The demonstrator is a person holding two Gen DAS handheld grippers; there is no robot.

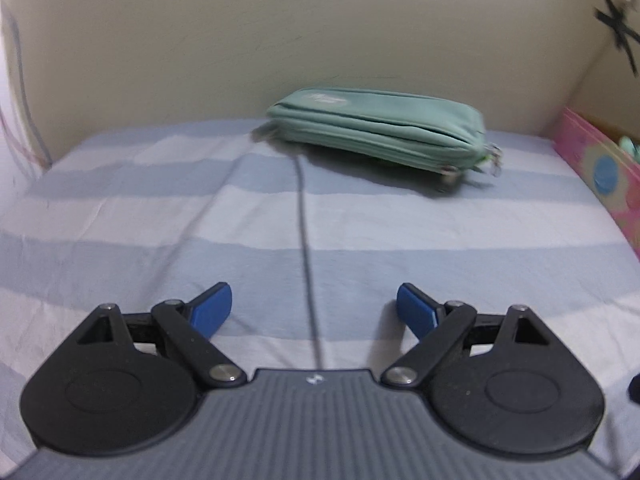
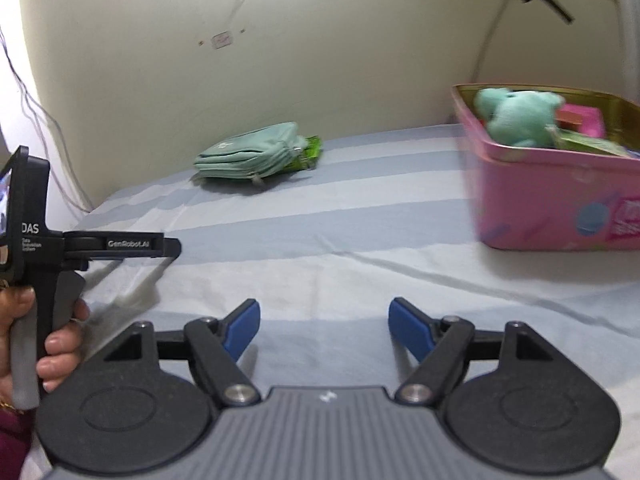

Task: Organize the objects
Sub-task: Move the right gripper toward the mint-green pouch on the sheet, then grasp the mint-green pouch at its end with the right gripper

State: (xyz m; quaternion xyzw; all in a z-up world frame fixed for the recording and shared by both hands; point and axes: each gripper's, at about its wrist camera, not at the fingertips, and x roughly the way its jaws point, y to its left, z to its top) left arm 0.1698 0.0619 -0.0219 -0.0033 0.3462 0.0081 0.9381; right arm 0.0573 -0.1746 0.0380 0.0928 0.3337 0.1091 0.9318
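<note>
1. Striped sheet (image 1: 120, 208) in pale blue and white lies under both grippers, creased, with a dark cord (image 1: 306, 264) running across it from the pouch toward the left gripper's body
2. Left gripper (image 1: 314, 310) has its jaws spread wide with nothing between the blue pads (image 1: 212, 312); only bare sheet and the cord show in the gap
3. Ahead of those jaws and slightly to their right, well apart from them, a mint-green zip pouch (image 1: 380, 128) lies flat against the cream wall (image 1: 200, 40), zipper pulls at its right end
4. In the right wrist view, a hand (image 2: 52, 344) grips the left gripper's handle at the far left edge
5. Right gripper (image 2: 324, 330) also has its jaws parted and empty above the sheet
6. Far ahead and left of the right jaws, a green wrapper (image 2: 310, 152) peeks from behind the pouch
7. Ahead and right of the right jaws stands a pink tin (image 2: 560, 200), holding a mint plush toy (image 2: 516, 116) and some packets too blurred to identify
</note>
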